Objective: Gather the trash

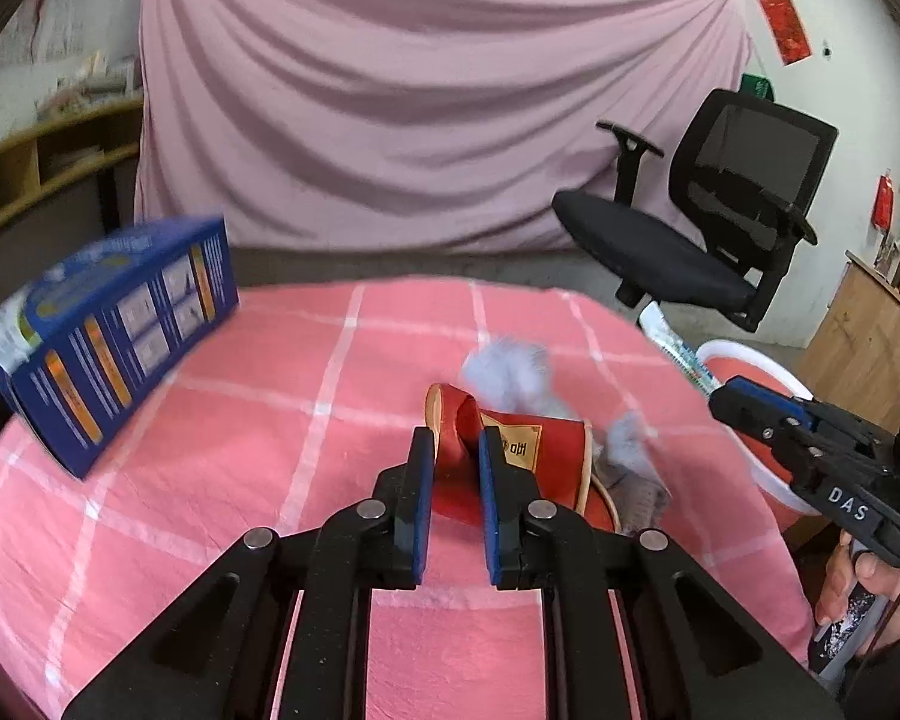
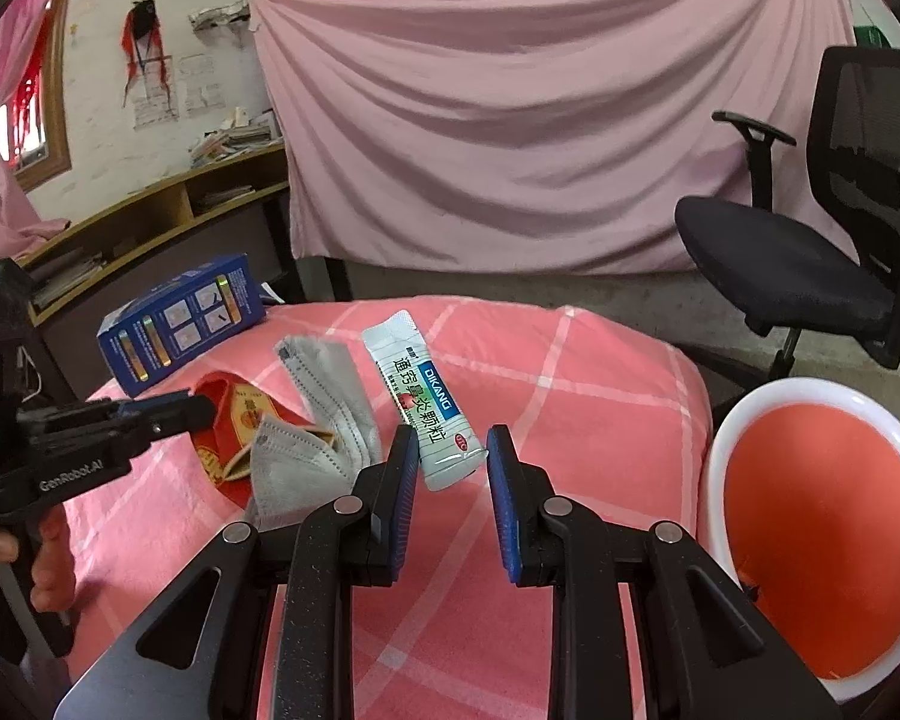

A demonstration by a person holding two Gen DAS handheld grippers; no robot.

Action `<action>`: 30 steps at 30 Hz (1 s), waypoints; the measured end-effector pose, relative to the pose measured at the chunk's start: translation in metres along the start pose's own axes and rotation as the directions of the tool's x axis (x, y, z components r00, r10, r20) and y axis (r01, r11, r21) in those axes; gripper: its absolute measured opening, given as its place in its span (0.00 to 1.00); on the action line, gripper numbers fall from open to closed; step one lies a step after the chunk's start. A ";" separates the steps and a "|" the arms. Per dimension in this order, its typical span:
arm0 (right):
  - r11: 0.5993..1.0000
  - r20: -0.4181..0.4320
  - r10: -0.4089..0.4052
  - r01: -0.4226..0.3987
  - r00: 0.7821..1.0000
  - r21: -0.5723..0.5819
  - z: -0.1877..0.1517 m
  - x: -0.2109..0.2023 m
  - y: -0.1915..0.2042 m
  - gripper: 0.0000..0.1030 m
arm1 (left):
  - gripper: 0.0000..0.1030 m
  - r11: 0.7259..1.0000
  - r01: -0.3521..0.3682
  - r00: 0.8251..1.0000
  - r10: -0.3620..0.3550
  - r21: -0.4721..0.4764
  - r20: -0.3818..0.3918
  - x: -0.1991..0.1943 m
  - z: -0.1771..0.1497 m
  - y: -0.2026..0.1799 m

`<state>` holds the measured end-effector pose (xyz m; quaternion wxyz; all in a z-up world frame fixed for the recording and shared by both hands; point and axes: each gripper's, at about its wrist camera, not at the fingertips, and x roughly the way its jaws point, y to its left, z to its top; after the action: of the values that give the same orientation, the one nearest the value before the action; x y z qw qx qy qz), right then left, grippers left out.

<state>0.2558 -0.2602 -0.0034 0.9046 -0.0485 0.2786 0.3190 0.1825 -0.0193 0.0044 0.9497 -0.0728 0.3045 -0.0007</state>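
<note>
In the left wrist view my left gripper (image 1: 456, 450) is shut on a crushed red paper cup (image 1: 528, 450) with a gold label, which lies on the pink checked tablecloth (image 1: 210, 480). Grey face masks (image 1: 510, 372) sit blurred just behind and to the right of the cup. From the right wrist view the left gripper (image 2: 204, 408) shows at the left with its tip on the cup (image 2: 240, 420), beside the masks (image 2: 330, 384). My right gripper (image 2: 453, 450) is shut on the lower end of a white and blue sachet (image 2: 426, 396). It holds the sachet clear of the cloth.
A white-rimmed bin (image 2: 714, 468) with a red inside stands low beside the table's right edge. A blue box (image 2: 180, 318) lies at the table's far left. A black office chair (image 2: 810, 240) stands behind on the right. A pink sheet covers the back wall.
</note>
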 end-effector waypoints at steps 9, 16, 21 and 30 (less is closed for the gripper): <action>0.998 0.205 -0.044 0.035 0.978 0.043 0.009 -0.036 -0.007 0.21 | 0.00 0.998 -0.026 0.988 0.017 0.051 0.156 -0.022 0.012 -0.024; 0.998 0.181 -0.048 0.038 0.982 0.055 0.010 -0.030 -0.012 0.21 | 0.00 0.998 -0.038 0.995 0.034 0.045 0.090 -0.006 0.005 -0.020; 0.999 0.147 -0.034 0.030 0.989 0.034 0.008 -0.024 -0.006 0.21 | 0.00 0.998 -0.065 0.997 0.065 -0.015 0.028 -0.006 -0.007 0.003; 0.999 0.035 0.000 0.002 0.999 -0.038 0.000 -0.006 0.011 0.22 | 0.46 0.999 -0.041 0.997 0.039 -0.035 -0.060 -0.010 -0.019 0.031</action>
<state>0.2456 -0.2552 0.0011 0.9084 -0.0602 0.2565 0.3247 0.1615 0.0092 -0.0095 0.9387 -0.0836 0.3338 0.0217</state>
